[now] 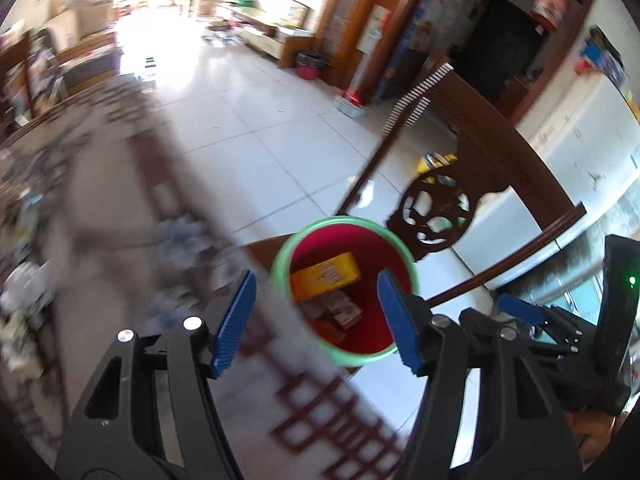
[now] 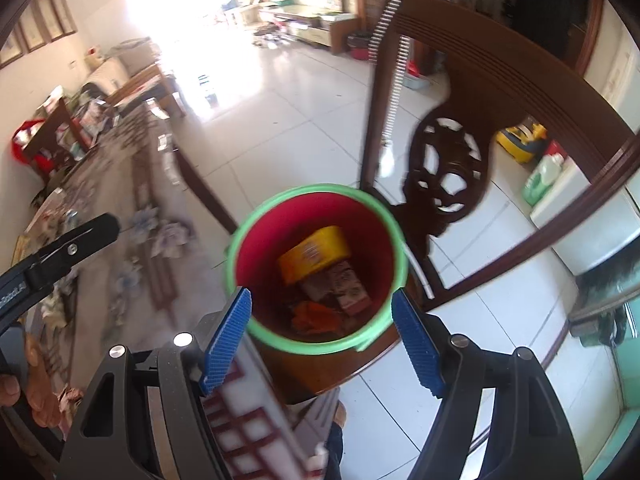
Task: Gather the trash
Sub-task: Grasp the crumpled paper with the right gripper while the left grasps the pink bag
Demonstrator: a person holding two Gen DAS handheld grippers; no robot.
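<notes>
Both claws empty over the bin

My left claw [image 1: 318,320] and right claw [image 2: 322,334] hang open, holding nothing, above the red bin [image 2: 256,256] on the chair, right of the surface [image 1: 100,200]; trash [image 2: 314,256] lies inside.

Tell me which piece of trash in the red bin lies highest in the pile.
The yellow box. It leans against the far wall of the red bin, resting above the printed cartons and the crumpled orange wrapper at the bottom.

Tablecloth [image 1: 100,220] blurred; bucket's [image 2: 240,248] lower litter indistinct
</notes>
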